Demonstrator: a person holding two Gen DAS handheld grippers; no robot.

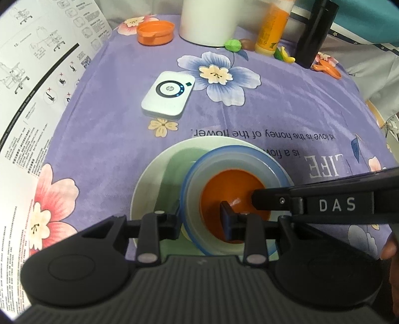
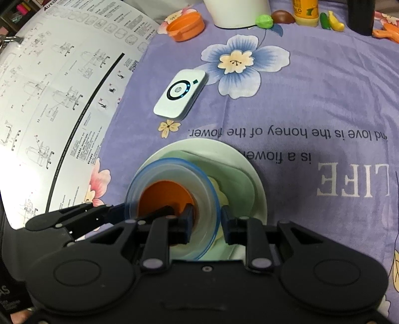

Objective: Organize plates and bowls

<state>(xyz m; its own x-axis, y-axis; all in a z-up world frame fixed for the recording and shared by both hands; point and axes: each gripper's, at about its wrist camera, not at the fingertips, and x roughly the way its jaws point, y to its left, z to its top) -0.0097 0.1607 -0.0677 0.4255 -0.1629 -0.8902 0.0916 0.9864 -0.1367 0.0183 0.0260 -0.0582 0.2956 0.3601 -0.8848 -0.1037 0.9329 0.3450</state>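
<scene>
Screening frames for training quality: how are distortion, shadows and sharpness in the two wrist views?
Left wrist view: strong fisheye bending at the edges, a gripper shadow across the green plate, text sharp. Right wrist view: the same barrel curve, dark corners, mild softness.

Surface (image 1: pixel 119 129) w/ purple floral cloth, printed text on it. Big instruction sheet (image 2: pixel 54 94) lies along its left edge.

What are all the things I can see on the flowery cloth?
bowl: one, blue rim, orange inside, over the plate
plate: one, pale green, near middle
white gadget: one, middle
orange lid: one, far left
white tub: one, far edge
toy foods: several, green, brown, yellow, far edge
yellow bottle: one, far edge
black bottle: one, far right
instruction sheet: one, white, left
left gripper: black, gripping bowl wall
right gripper: black, gripping bowl wall
</scene>
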